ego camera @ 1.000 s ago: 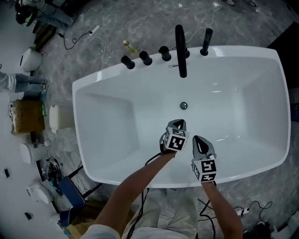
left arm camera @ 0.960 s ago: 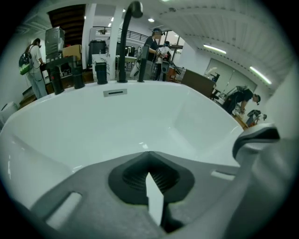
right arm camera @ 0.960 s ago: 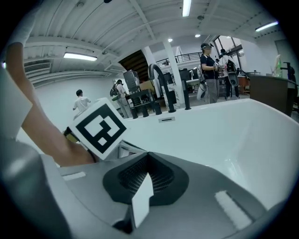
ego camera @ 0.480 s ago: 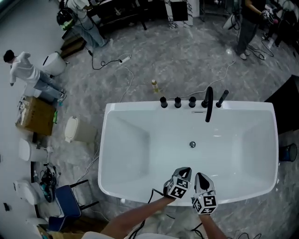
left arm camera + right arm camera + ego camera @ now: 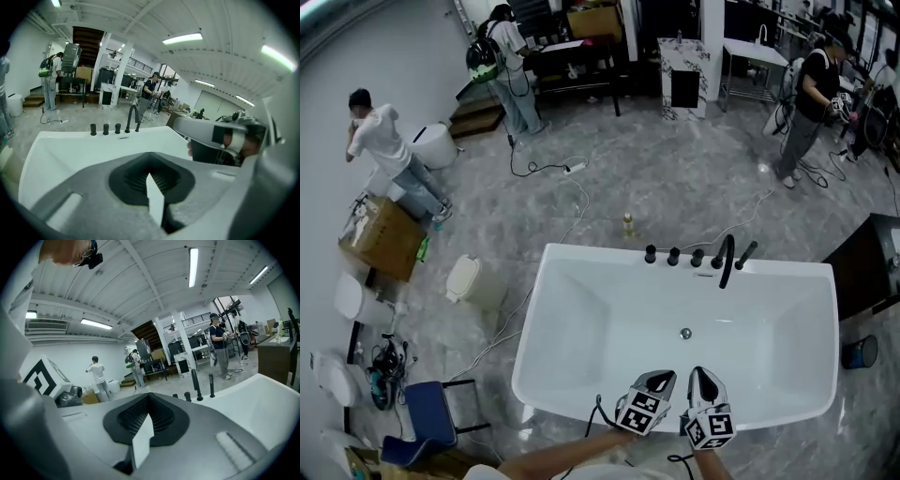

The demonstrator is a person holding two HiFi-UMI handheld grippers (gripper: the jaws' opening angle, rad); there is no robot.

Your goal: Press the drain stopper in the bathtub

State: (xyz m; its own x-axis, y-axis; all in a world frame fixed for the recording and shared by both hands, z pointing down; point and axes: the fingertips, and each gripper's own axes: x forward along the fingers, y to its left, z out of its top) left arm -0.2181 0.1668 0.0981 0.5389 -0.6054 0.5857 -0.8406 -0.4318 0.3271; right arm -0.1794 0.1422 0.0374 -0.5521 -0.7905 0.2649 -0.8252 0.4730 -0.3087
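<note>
A white bathtub (image 5: 581, 272) fills the lower middle of the head view. Its small round drain stopper (image 5: 685, 333) sits on the tub floor below the black faucet (image 5: 727, 258) and three black knobs (image 5: 673, 255). My left gripper (image 5: 660, 378) and right gripper (image 5: 698, 374) hover side by side over the tub's near rim, well short of the stopper. Both are shut with nothing between the jaws. The left gripper view has its shut jaws (image 5: 152, 187) pointing along the tub (image 5: 70, 145) toward the faucet (image 5: 131, 117). The right gripper (image 5: 143, 432) is aimed level, past the faucet (image 5: 194, 380).
Several people stand in the room beyond the tub, one at far left (image 5: 380, 131). A cardboard box (image 5: 382, 236), a white bin (image 5: 467, 279) and a blue chair (image 5: 427, 412) stand left of the tub. Cables (image 5: 553, 173) and a small bottle (image 5: 627, 224) lie on the floor. A dark cabinet (image 5: 867, 272) stands at the right.
The head view has pulled up and back, so the tub looks smaller and more room shows. Both grippers have drawn back from over the tub floor to its near rim.
</note>
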